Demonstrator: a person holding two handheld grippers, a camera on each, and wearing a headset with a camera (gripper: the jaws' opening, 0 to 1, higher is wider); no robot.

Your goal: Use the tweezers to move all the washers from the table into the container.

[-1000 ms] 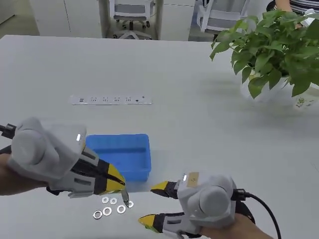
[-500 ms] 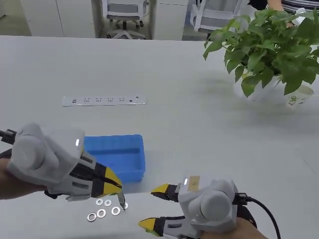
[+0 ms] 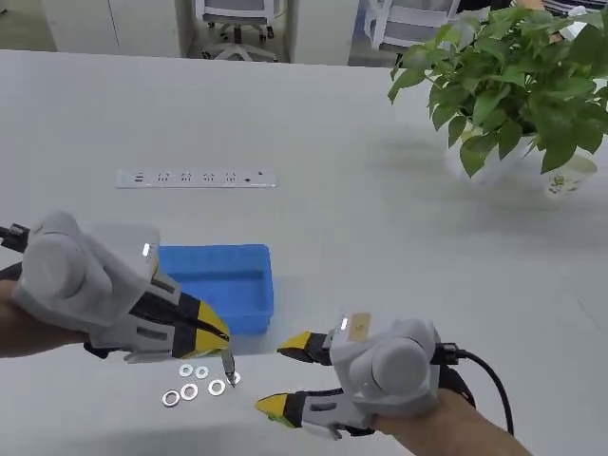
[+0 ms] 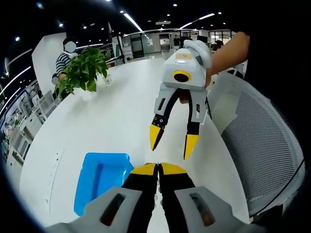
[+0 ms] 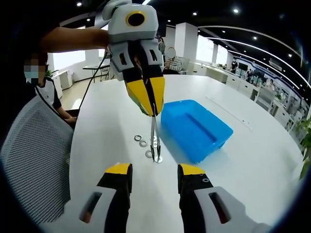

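Six washers (image 3: 189, 391) lie on the one worktop (image 3: 380, 218), the sixth just by the tweezer tip. There is one blue container (image 3: 247, 321) and one pair of tweezers (image 3: 228, 366). The tools number two: the left hand-held gripper (image 3: 220, 334) and the right hand-held gripper (image 3: 275, 377). Also one power strip (image 3: 196, 179), one potted plant (image 3: 513, 85), and two chairs (image 3: 233, 19) beyond the far edge, partly cut off.
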